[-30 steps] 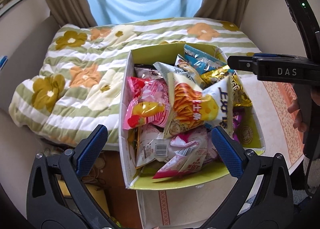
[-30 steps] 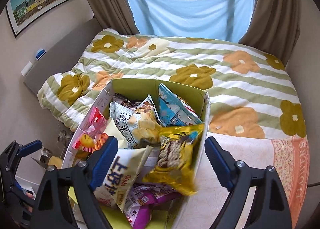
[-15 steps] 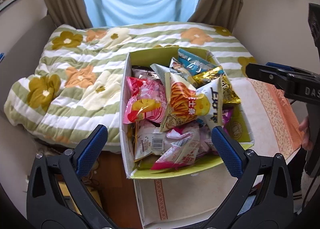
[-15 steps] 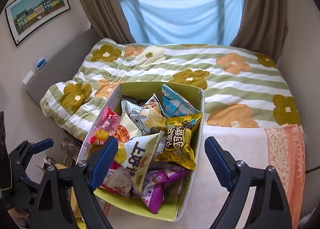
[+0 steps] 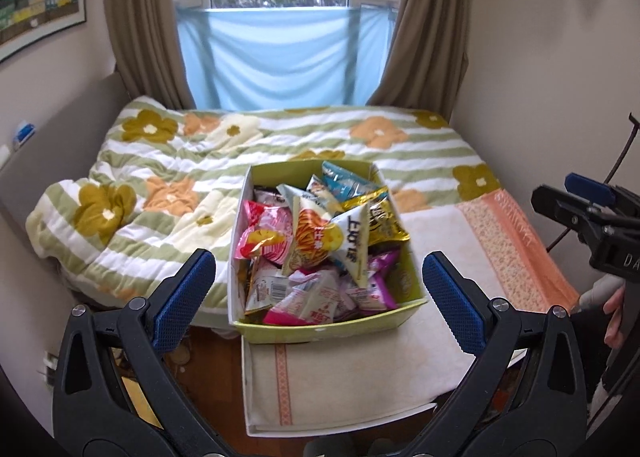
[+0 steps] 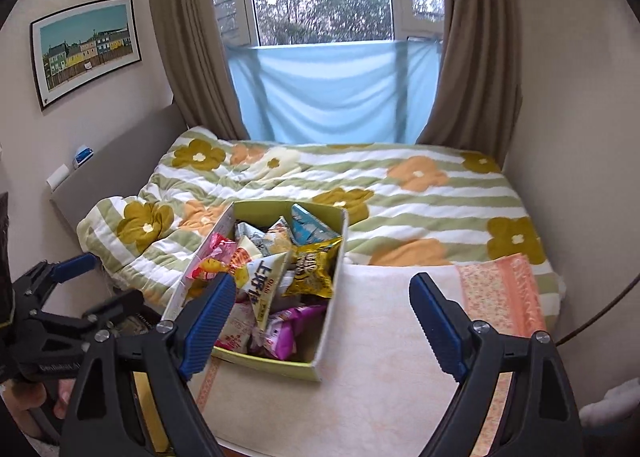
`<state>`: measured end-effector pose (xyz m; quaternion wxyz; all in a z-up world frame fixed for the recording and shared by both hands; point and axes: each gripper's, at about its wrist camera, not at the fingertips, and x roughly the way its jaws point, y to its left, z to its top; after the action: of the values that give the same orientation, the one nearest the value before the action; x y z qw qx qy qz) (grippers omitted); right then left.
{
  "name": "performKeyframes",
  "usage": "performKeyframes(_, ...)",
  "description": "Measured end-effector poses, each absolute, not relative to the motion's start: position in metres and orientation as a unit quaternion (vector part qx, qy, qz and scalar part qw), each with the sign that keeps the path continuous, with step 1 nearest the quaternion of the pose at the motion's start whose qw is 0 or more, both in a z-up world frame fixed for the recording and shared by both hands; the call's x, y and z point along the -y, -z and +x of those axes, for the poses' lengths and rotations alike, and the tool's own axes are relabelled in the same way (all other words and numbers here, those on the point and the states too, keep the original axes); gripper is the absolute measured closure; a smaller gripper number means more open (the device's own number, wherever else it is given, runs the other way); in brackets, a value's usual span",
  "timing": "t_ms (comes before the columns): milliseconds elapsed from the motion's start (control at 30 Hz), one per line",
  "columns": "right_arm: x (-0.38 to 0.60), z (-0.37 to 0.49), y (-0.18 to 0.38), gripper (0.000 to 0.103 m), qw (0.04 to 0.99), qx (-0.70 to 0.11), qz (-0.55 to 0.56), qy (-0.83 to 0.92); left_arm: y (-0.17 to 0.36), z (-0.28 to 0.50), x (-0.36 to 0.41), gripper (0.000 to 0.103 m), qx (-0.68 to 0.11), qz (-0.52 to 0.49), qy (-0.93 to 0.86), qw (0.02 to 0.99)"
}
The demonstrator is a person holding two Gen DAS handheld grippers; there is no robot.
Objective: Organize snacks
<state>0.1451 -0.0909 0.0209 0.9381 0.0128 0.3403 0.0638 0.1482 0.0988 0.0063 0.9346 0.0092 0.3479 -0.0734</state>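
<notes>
A yellow-green cardboard box (image 5: pixel 328 327) stands on a cream towel (image 5: pixel 360 373) at the near corner of the bed, filled with several snack packets. Among them are a pink packet (image 5: pixel 264 233), an orange-and-white packet (image 5: pixel 316 237), a gold packet (image 5: pixel 384 217), a blue packet (image 5: pixel 344 183) and a purple packet (image 5: pixel 380 273). My left gripper (image 5: pixel 316 261) hovers open and empty, above and short of the box. My right gripper (image 6: pixel 323 283) is likewise open and empty, back from the box (image 6: pixel 272 365). Each gripper shows at the edge of the other's view: the right gripper (image 5: pixel 580 197), the left gripper (image 6: pixel 60 269).
A green-striped flowered quilt (image 5: pixel 180 161) covers the bed behind and left of the box. An orange patterned cloth (image 6: pixel 504 297) lies right of the towel. Walls close in both sides. A window with brown curtains and a blue sheet (image 5: pixel 276 57) is at the back.
Both grippers have pulled back and up from the box, so it looks smaller and the window has come into view. Both stayed open and empty. The packets have not moved.
</notes>
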Motion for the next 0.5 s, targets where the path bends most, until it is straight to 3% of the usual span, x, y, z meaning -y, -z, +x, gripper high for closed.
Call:
performKeyframes(267, 0.129, 0.067, -0.029, 0.017, 0.952, -0.304, -0.009, -0.031, -0.013, 0.075, -0.062, 0.0, -0.321, -0.012, 0.05, 0.946)
performKeyframes(367, 0.142, 0.047, -0.023, 0.0, 0.955, -0.297, -0.002, -0.021, -0.014, 0.053, -0.051, 0.0, -0.313, -0.011, 0.042, 0.949)
performKeyframes(500, 0.158, 0.029, -0.018, 0.0, 0.955, -0.297, 0.017, -0.016, -0.013, 0.029, -0.042, 0.0, -0.302, -0.013, 0.039, 0.952)
